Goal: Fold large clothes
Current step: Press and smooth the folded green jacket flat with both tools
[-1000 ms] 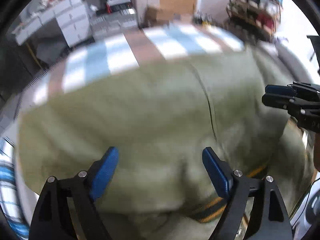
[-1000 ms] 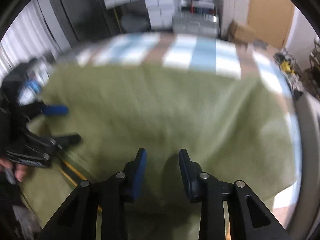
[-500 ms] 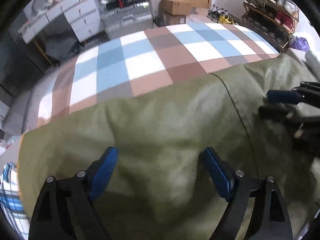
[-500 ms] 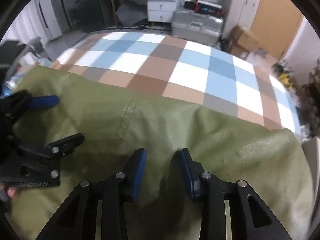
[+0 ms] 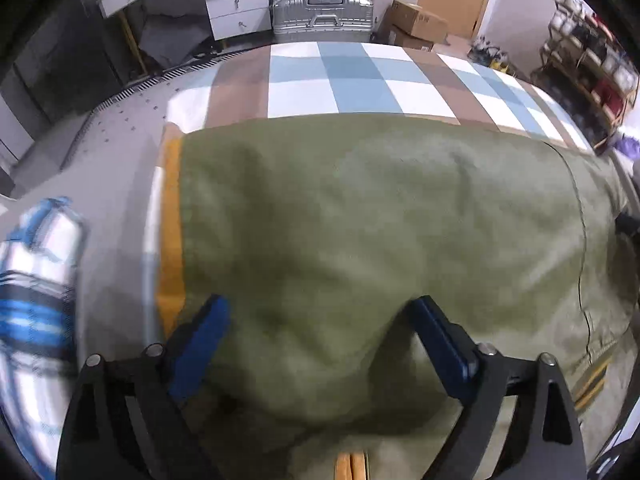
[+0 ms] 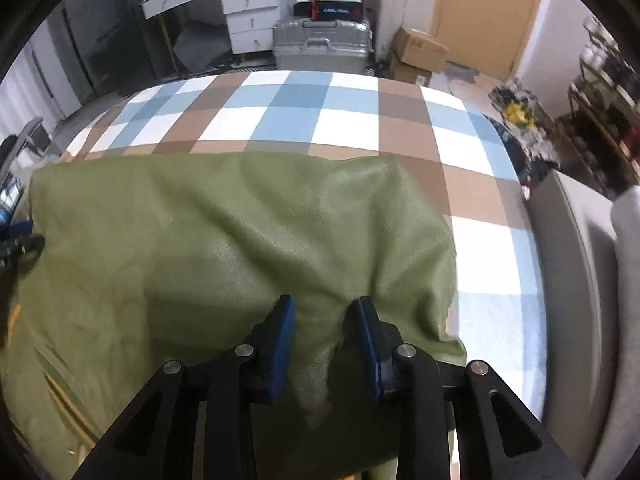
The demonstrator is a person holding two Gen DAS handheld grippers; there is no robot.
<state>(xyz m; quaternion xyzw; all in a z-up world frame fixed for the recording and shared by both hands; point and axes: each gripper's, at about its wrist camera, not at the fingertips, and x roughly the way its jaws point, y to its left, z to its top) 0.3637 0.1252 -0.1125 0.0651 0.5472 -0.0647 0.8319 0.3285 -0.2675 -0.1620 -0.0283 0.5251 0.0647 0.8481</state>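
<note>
Garment (image 6: 224,240) pinched in right tongs (image 6: 325,344); left tongs (image 5: 320,344) spread.

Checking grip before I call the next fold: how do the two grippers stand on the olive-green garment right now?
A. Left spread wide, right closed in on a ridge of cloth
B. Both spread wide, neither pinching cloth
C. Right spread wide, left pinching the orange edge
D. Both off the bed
A. The left gripper has its fingers spread wide over the olive-green garment, while the right gripper pinches a raised ridge of it.
</note>
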